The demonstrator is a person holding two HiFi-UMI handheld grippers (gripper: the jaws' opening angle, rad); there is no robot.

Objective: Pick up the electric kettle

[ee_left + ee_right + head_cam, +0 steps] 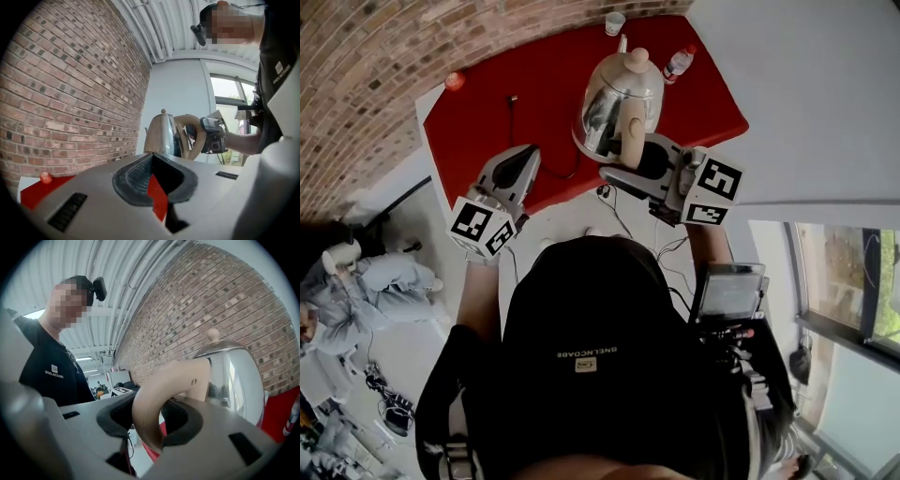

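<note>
The electric kettle, shiny steel with a cream lid knob and a cream handle, hangs slightly tilted over the red table top. My right gripper is shut on the handle; in the right gripper view the handle fills the gap between the dark pads. My left gripper hovers to the kettle's left, apart from it, shut and holding nothing. From the left gripper view the kettle and the right gripper lie ahead. The kettle's underside is hidden.
At the table's far edge stand a small plastic bottle and a white cup. A small red-orange object lies at the left corner. A black cable runs across the red top. A brick wall borders the table.
</note>
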